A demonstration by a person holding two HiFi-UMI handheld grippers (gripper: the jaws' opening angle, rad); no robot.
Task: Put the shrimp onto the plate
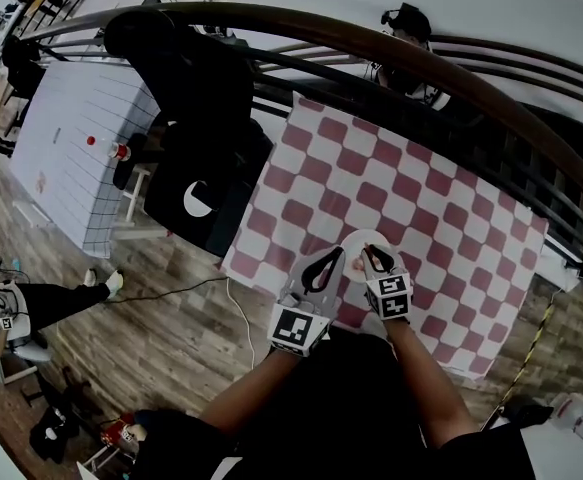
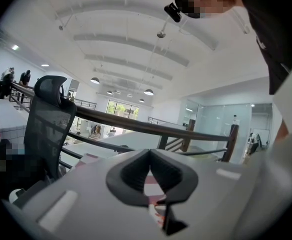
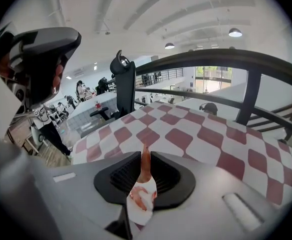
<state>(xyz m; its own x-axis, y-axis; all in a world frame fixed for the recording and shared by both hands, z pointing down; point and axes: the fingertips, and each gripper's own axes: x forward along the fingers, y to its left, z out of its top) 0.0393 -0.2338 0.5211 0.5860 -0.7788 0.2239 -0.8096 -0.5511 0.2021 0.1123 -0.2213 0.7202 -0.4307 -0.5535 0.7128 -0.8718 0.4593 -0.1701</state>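
The right claw [image 3: 144,156] is closed on a shrimp [image 3: 144,168], pinching it near the jaw tips so that its thin end sticks up past them. Directly below, through the gap between the jaws, a second shrimp [image 3: 138,193] lies on the white plate [image 3: 144,213]. From the head view, the right claw [image 1: 371,251] hangs over the plate [image 1: 363,238], which sits on the table [image 1: 421,198] with its red-and-white checked cloth. The left claw [image 1: 333,255] hovers just beside it at the plate's edge; its jaws meet at the tips with nothing between them [image 2: 149,153].
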